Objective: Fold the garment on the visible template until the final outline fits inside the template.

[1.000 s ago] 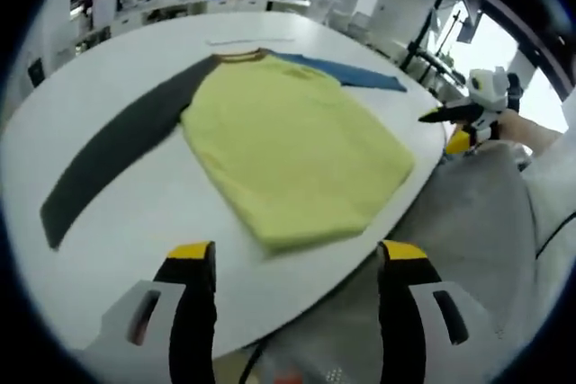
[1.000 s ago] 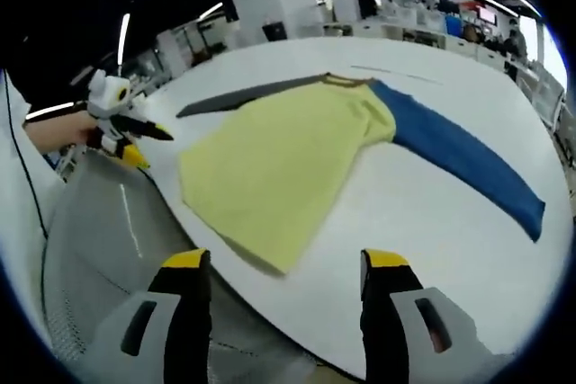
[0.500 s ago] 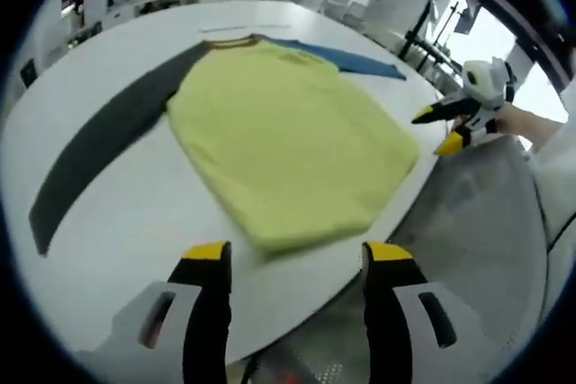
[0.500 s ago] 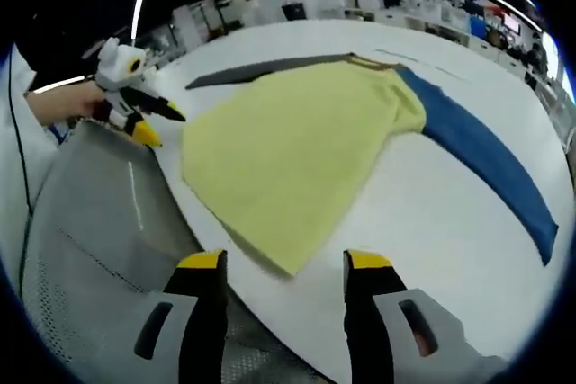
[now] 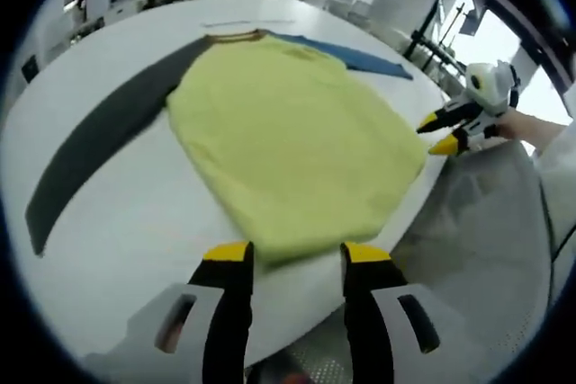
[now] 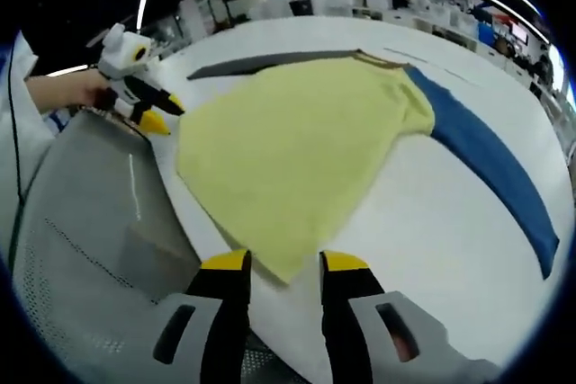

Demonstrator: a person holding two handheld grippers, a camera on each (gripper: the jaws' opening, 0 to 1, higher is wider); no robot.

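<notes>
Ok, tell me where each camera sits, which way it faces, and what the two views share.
Left gripper view: rides the left gripper, looking forward over the yellow shirt with one grey and one blue sleeve on the round white table; the right gripper and a hand enter from the right.
Right gripper view: rides the right gripper, facing the same shirt from its other hem corner; the left gripper and a hand enter from the left.
Shared: shirt, table, each other's gripper.

Both views low at table edge (image 5: 108,249), facing across, sharing yellow shirt (image 5: 288,141)
</notes>
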